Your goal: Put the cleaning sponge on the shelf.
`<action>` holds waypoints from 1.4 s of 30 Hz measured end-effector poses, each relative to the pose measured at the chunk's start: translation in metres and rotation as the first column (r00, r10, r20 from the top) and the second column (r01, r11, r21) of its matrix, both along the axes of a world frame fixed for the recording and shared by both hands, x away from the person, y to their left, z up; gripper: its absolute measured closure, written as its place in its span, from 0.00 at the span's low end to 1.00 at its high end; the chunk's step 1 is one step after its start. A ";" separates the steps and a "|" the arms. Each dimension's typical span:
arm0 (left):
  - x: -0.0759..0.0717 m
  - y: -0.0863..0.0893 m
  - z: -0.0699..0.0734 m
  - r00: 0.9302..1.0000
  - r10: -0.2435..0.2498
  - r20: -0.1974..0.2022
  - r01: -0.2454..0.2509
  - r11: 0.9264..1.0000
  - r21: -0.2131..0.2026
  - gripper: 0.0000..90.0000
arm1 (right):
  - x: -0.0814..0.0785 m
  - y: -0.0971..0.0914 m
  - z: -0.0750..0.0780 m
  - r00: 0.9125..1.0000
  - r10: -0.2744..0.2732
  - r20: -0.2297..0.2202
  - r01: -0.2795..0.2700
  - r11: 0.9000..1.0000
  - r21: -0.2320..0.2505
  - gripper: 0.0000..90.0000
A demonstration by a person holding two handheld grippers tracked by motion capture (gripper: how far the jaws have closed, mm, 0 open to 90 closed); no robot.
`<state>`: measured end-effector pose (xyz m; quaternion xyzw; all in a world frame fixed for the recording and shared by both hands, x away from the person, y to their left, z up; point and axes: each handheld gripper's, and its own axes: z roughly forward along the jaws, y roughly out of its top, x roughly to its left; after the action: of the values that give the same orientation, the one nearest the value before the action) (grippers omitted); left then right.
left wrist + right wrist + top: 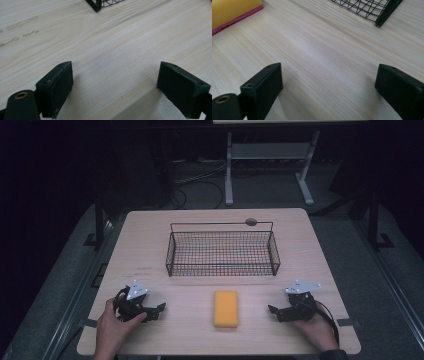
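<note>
The left claw [159, 311] rests low on the desk [150, 250], jaws spread wide with nothing between them. The right claw [274, 313] sits likewise, spread and empty. Between the two, apart from both, a yellow sponge [226, 308] lies flat. Behind it stands a black wire basket [222, 253].

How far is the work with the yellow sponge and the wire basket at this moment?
Nothing looks done yet: the yellow sponge lies flat on the table, apart from the wire basket, which holds nothing. In hand: the left claw and right claw flank it, open, holding nothing. Probably left: gripping the sponge and moving it.
</note>
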<state>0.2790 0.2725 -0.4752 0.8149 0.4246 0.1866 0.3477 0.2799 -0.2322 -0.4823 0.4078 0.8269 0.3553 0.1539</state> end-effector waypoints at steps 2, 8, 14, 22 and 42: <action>0.000 0.000 0.000 1.000 0.001 0.000 -0.001 1.000 0.000 0.14 | 0.000 0.000 0.000 1.000 0.000 0.000 0.000 1.000 0.000 0.08; 0.000 0.000 0.000 1.000 0.001 0.000 -0.001 1.000 0.000 0.14 | 0.000 0.000 0.000 1.000 -0.002 -0.001 0.002 1.000 0.000 0.08; 0.000 0.000 0.000 1.000 0.001 0.001 -0.001 1.000 0.000 0.14 | 0.001 0.002 0.002 1.000 -0.008 -0.011 0.008 1.000 -0.016 0.08; 0.000 0.000 0.000 1.000 0.001 0.000 -0.001 1.000 0.000 0.14 | 0.000 0.002 0.008 0.999 -0.012 -0.034 0.011 0.999 -0.037 0.17; 0.000 0.000 0.000 1.000 0.000 0.000 0.000 1.000 0.000 0.14 | 0.002 0.019 0.044 0.985 0.127 -0.116 -0.127 0.992 0.007 1.00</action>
<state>0.2791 0.2725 -0.4751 0.8148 0.4247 0.1867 0.3477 0.2818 -0.2129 -0.4386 0.3740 0.8589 0.3400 0.0825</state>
